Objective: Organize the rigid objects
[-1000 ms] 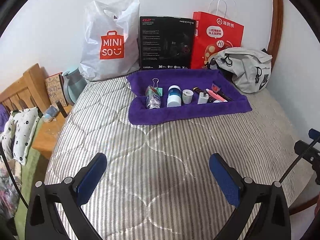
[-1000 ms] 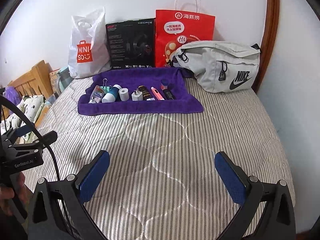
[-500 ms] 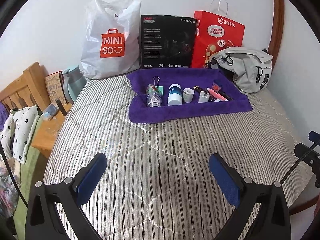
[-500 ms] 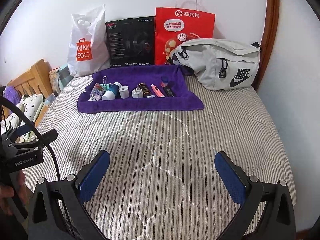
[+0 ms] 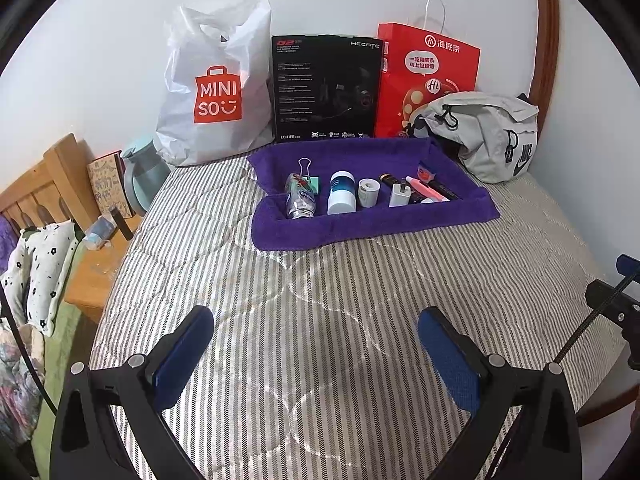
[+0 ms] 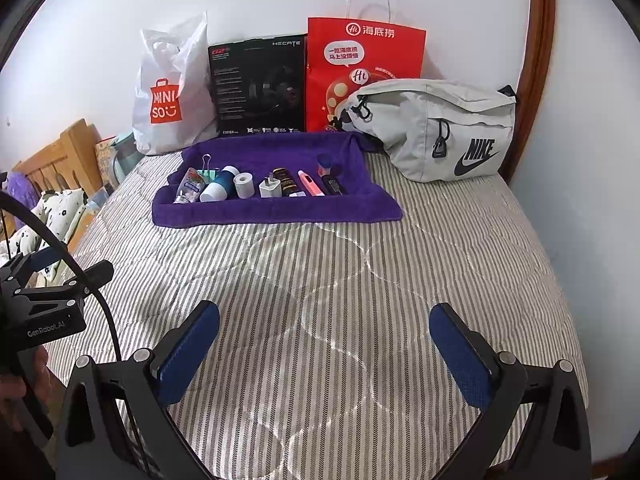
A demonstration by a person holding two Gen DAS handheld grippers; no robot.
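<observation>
A purple towel (image 5: 360,228) (image 6: 256,212) lies on the striped bed with several small items in a row: a small bottle (image 5: 301,200) (image 6: 189,191), a binder clip (image 5: 306,168), a blue and white jar (image 5: 342,193) (image 6: 219,188), a white roll (image 5: 368,192) (image 6: 244,185), a white charger (image 5: 400,194) (image 6: 269,189), a pink tube (image 5: 425,191) (image 6: 309,182) and dark sticks. My left gripper (image 5: 316,340) and right gripper (image 6: 325,340) hover open over the near bedding, well short of the towel, both empty.
Against the wall stand a white Miniso bag (image 5: 212,92), a black box (image 5: 326,88), a red paper bag (image 5: 428,76) and a grey Nike pouch (image 6: 440,128). A wooden nightstand (image 5: 96,272) with a teal jug sits left of the bed.
Both views have tilted and drifted slightly, with the towel sitting a little higher in frame. Both grippers stay open, and no item on the towel moved.
</observation>
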